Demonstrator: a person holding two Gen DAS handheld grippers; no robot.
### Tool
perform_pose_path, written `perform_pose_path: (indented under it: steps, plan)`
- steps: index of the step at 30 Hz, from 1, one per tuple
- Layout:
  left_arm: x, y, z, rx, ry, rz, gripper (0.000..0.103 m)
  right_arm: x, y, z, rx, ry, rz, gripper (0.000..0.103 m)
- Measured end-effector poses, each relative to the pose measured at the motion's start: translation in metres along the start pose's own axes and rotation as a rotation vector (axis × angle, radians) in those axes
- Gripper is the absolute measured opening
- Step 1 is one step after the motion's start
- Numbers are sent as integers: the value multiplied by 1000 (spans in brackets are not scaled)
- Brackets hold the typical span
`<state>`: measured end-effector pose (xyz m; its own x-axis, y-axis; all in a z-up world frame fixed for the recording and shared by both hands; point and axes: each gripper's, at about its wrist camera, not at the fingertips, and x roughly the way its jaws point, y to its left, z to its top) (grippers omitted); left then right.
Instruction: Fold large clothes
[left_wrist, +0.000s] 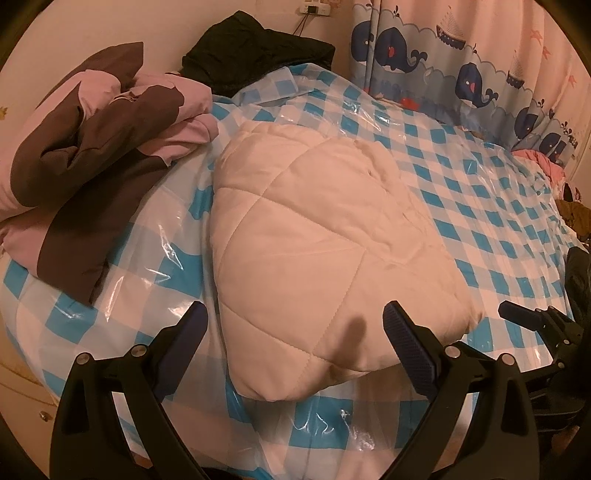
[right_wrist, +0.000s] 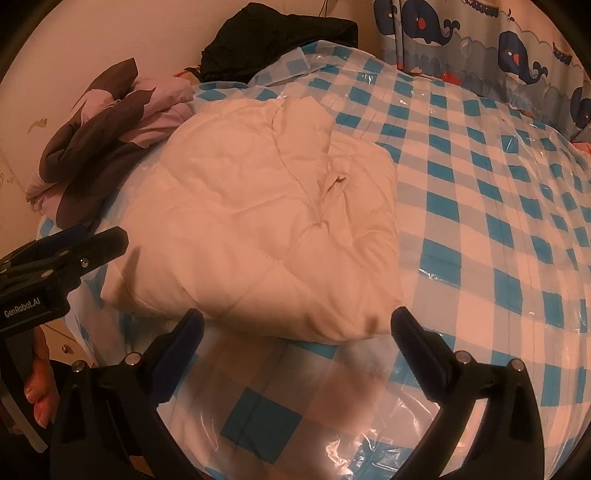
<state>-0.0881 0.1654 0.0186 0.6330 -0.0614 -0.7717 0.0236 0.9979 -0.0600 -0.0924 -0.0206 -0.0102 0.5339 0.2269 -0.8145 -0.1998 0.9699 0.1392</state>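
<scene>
Nearest to the cameras are the two tools, both over the near edge of the bed (right_wrist: 498, 206). The left tool (left_wrist: 293, 325) has its jaws spread wide and grasps nothing; the near corner of the cream quilted garment (left_wrist: 295, 240) lies between and just beyond its fingers, but I cannot tell if they touch it. The right tool (right_wrist: 297, 326) is released as well, with empty jaws, just in front of the near edge of the same garment. In the right wrist view, a hand (right_wrist: 38, 384) grips the handle of the left tool at the left border.

The cream quilted garment lies in the middle of the bed, on the blue and white checked cover under shiny clear plastic. It is already gathered into a thick, compact bundle with layers on top of each other, so I judge the folding of this piece as nearly or fully finished; perhaps only tidying is left.

Farther, at the far left corner of the bed, a pink and brown garment (left_wrist: 92, 155) lies crumpled, and behind it a black garment (left_wrist: 255, 51) against the wall. Both look unfolded, so they probably remain to be done.
</scene>
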Motion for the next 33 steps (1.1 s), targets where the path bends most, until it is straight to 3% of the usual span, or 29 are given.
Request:
perform_pose_path:
  steps: [33]
  plan:
    - [3,2,-3,8,11,-3,92,1,1,-1,0,7,-2,98]
